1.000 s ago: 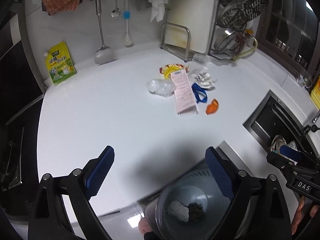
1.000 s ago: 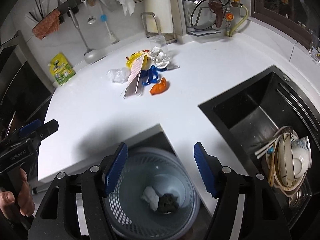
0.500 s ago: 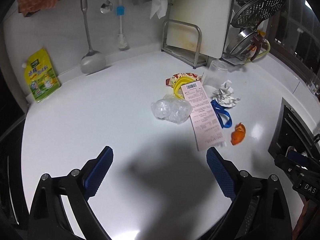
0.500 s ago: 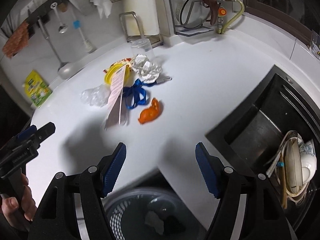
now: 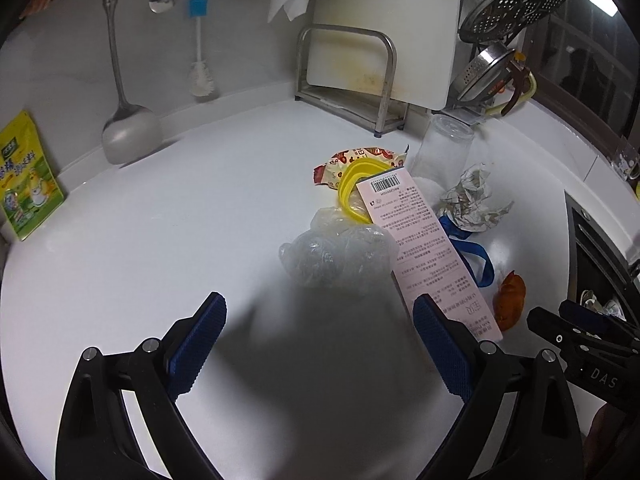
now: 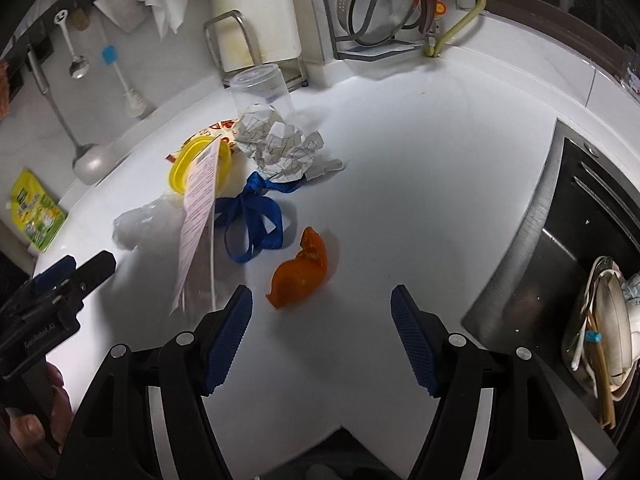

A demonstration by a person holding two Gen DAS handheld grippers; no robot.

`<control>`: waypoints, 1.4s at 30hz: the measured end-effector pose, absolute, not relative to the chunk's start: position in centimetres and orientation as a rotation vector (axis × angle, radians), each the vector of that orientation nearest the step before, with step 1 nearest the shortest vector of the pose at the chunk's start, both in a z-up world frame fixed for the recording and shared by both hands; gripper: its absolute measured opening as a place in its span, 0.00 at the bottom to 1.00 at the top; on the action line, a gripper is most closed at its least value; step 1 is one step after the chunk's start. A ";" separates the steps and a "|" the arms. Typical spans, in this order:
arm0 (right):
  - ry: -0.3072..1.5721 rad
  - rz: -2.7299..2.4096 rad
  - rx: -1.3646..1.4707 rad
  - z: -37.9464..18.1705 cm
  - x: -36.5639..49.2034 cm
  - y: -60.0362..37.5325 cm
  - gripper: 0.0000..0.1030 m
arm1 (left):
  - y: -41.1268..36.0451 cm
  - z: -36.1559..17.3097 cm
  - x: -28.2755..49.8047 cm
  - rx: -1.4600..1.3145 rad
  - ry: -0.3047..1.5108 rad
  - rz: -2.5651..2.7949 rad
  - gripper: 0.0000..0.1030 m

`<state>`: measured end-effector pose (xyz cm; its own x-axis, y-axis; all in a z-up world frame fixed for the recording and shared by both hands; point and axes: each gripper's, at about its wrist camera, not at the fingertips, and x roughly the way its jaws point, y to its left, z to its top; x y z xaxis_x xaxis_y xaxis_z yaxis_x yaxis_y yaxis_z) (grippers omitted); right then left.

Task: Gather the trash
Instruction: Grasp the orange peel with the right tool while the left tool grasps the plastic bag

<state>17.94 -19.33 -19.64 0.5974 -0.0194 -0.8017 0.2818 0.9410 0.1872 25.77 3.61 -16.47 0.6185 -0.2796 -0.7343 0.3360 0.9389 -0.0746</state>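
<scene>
Your two grippers hang with jaws apart above the trash on the white counter [image 6: 420,168].

The pink slip [image 5: 424,240] hides part of the yellow lid [image 5: 352,188]; its print is too small to read. You have one orange peel [image 6: 300,276], one blue ribbon [image 6: 256,216], one crumpled paper [image 6: 276,144], one plastic wrap [image 5: 340,256]. Left gripper [image 5: 320,344] and right gripper [image 6: 322,332] hold nothing; "DAS" shows on the right one.
</scene>
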 end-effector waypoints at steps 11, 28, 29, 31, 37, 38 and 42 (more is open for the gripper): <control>0.909 -0.245 0.322 -21.5 19.4 -18.7 0.67 | 2.7 -17.9 27.7 0.088 0.829 -0.401 0.90; 0.887 -0.243 0.255 -21.8 20.4 -17.6 0.30 | 1.7 -18.4 29.6 0.082 0.833 -0.419 0.90; 0.885 -0.242 0.250 -21.7 20.4 -17.5 0.29 | 1.6 -18.4 29.7 0.079 0.835 -0.418 0.90; 0.884 -0.237 0.257 -21.6 20.4 -17.6 0.28 | 1.5 -18.5 30.0 0.078 0.839 -0.411 0.90; 0.883 -0.237 0.283 -21.3 19.9 -18.0 0.27 | 1.6 -19.0 31.2 0.048 0.862 -0.396 0.85; 0.883 -0.236 0.287 -21.3 19.8 -18.0 0.27 | 1.6 -19.0 31.3 0.042 0.864 -0.398 0.81; 0.883 -0.230 0.288 -21.1 19.5 -17.8 0.27 | 1.6 -19.1 31.4 0.039 0.888 -0.414 0.55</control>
<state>19.47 -17.81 -21.13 0.6143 -0.0790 -0.7851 0.3143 0.9372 0.1516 31.36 1.63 -19.06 0.5575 -0.3354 -0.7594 0.3669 0.9201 -0.1370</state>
